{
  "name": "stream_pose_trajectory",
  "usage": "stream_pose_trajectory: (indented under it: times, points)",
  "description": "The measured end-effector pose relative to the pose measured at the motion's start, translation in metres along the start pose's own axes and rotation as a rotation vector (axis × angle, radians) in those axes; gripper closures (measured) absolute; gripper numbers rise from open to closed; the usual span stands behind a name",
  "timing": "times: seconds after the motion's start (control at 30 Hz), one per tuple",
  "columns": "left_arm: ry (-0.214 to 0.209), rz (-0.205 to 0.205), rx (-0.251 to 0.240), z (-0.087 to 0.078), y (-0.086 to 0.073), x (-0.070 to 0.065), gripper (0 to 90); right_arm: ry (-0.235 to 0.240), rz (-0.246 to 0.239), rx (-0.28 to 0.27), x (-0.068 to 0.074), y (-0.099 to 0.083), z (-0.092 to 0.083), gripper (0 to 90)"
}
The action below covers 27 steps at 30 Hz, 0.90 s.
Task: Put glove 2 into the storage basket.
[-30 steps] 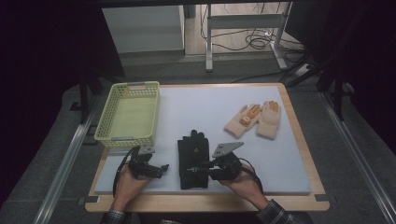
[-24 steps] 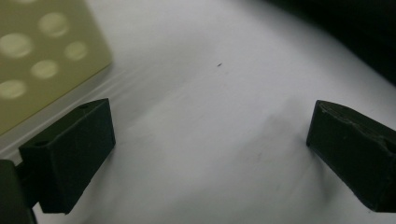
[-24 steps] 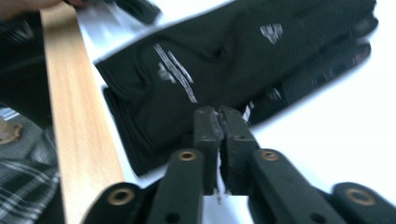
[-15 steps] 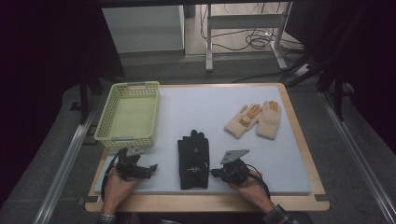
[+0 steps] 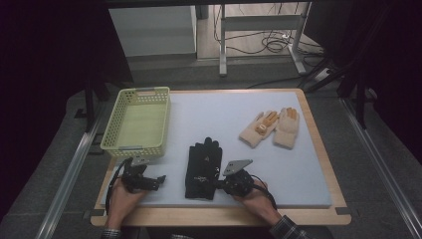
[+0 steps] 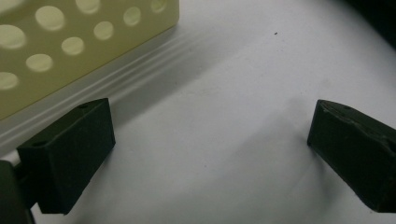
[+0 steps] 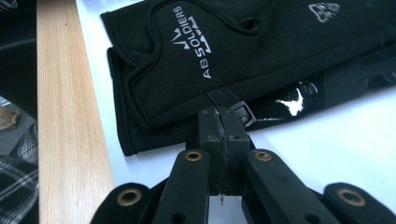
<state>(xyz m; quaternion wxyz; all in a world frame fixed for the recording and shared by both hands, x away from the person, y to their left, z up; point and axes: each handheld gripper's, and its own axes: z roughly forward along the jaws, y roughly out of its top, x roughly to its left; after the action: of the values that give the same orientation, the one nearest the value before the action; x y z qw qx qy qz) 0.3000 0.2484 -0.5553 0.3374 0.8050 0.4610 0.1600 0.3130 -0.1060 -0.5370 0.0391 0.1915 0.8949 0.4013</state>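
The right gripper (image 7: 219, 116) has just clamped shut on the black gloves' (image 5: 201, 164) cuff edge, near the table's (image 5: 311, 144) front edge. The left gripper (image 6: 210, 140) gapes wide, empty, beside the yellow basket (image 5: 137, 124).

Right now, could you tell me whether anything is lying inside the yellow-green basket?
No, the yellow-green basket has a bare floor in the high view, while the black gloves and the beige gloves lie on the mat.

Dim, dark-edged high view; bright white mat (image 5: 278, 159); soft shadows and blurred near parts in gripper views
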Motion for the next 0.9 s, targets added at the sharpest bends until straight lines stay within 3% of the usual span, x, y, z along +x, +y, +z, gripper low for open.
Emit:
stream_pose_trajectory:
  times: [0.17, 0.53, 0.73, 0.9]
  points:
    - [-0.006, 0.017, 0.004, -0.001, 0.000, 0.002, 1.3, -0.001, -0.008, -0.005, 0.002, 0.012, 0.015, 88.5]
    - [-0.002, 0.006, 0.004, 0.000, -0.001, 0.004, 0.7, -0.047, -0.021, -0.007, -0.001, 0.036, 0.043, 88.5]
    - [-0.001, 0.006, 0.006, 0.000, 0.000, 0.003, 0.5, -0.054, -0.023, -0.021, -0.001, 0.032, 0.030, 83.7]
    - [-0.002, 0.004, 0.005, 0.000, -0.001, 0.003, 0.4, -0.101, -0.008, -0.029, -0.013, 0.024, 0.010, 78.2]
